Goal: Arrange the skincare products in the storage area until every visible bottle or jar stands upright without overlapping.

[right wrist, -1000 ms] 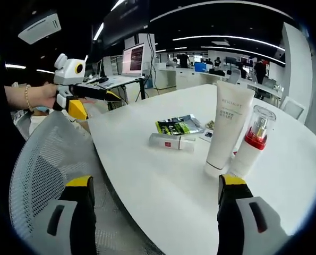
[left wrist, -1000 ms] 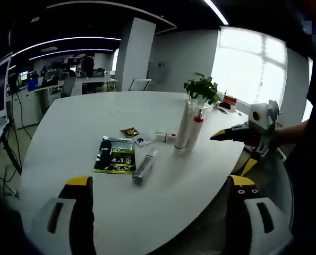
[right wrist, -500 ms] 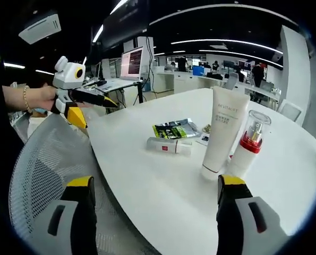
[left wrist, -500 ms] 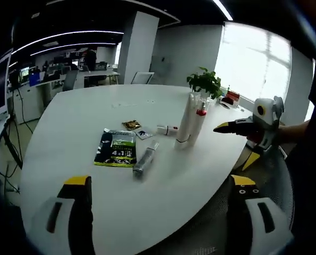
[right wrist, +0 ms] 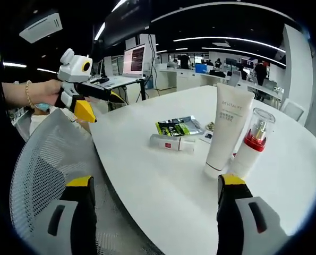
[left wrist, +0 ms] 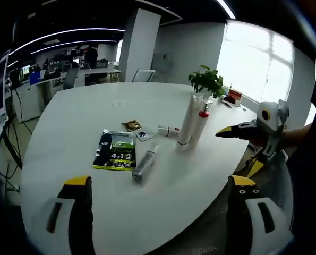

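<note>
White tube (right wrist: pixel 227 130) and pump bottle (right wrist: pixel 252 143) stand upright, touching.

I count two upright containers on the table (left wrist: pixel 67 122): one white tube (right wrist: pixel 228 130) and one red-collared pump bottle (right wrist: pixel 252 142). Two small tubes lie flat, one white (right wrist: pixel 171 143) and one grey (left wrist: pixel 145 163), beside one green sachet (left wrist: pixel 115 152) and two tiny packets (left wrist: pixel 131 125).
</note>
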`<state>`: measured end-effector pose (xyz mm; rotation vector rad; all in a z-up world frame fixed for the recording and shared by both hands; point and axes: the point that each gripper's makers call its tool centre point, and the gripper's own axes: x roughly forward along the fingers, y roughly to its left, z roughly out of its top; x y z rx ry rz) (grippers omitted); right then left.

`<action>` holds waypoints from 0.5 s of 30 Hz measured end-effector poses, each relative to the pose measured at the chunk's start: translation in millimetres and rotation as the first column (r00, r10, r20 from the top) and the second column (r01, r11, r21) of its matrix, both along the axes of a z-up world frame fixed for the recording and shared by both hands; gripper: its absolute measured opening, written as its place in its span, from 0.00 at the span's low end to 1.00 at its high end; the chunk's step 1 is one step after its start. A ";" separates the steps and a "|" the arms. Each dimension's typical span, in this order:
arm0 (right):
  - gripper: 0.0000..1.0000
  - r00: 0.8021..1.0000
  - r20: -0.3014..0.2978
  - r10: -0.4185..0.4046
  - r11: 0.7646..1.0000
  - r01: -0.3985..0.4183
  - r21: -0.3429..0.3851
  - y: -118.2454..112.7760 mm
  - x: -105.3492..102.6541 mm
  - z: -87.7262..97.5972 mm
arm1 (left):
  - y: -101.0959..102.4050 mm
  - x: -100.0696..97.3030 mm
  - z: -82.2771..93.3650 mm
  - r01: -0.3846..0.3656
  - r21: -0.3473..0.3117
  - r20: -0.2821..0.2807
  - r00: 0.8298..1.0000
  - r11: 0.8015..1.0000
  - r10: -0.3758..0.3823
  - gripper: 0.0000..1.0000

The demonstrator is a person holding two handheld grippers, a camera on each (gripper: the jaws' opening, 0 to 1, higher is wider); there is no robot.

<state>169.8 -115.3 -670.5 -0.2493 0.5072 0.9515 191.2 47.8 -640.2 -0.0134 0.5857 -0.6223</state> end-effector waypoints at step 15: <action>0.95 1.000 -0.004 0.013 1.000 -0.013 0.001 0.3 -2.5 0.3 | -16.5 18.2 -9.3 0.023 0.038 -0.038 0.999 0.999 -0.022 0.99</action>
